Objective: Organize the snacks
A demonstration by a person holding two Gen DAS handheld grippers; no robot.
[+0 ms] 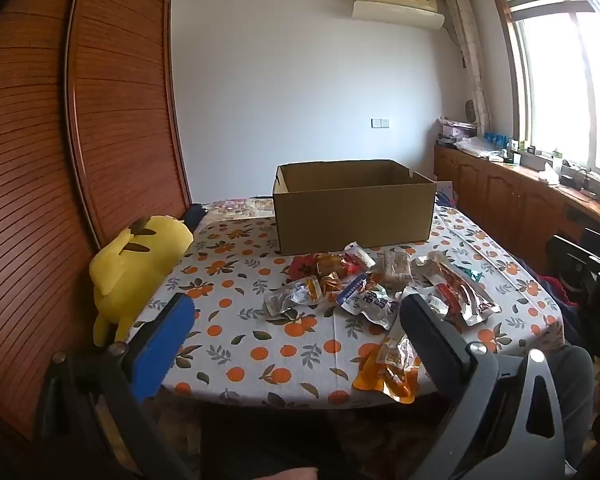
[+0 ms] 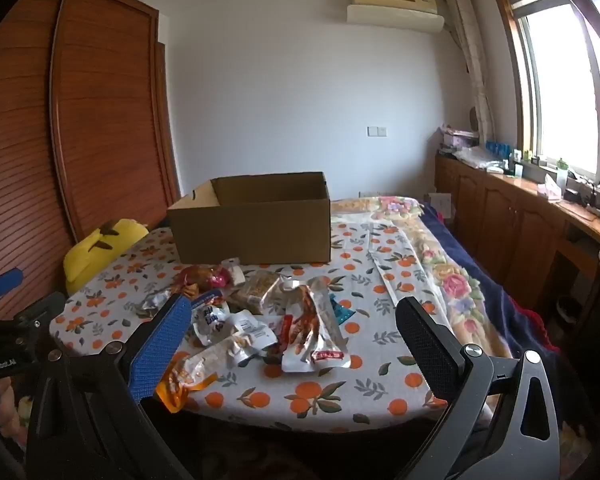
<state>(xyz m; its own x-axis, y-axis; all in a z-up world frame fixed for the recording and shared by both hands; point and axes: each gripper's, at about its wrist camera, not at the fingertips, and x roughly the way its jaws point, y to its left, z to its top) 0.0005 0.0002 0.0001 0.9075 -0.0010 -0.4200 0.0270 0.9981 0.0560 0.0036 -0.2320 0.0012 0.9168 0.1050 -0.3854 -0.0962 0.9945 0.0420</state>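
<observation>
Blue-padded left gripper [image 1: 292, 320] and right gripper [image 2: 296, 324] gape fully, gripping nothing (both short of the table). Snack packets [image 2: 260, 312] lie before cardboard box [image 1: 354, 208]; its inside seems empty, w/ floor hidden.

Access over the near edge of the bed [image 1: 260, 356] is unobstructed: bare printed cloth lies between the edge and the snack packets [image 1: 364, 292]. The packets form a loose, overlapping heap mid-bed, just before the cardboard box [image 1: 352, 216]. The box stands open-topped, with clear air above it. Left flank: a yellow plush toy [image 1: 136, 268] lies between bed and wooden wardrobe [image 1: 112, 120]. Right of the heap, open cloth [image 2: 384, 280]. Both tools stand wide, nothing between their fingers.
</observation>
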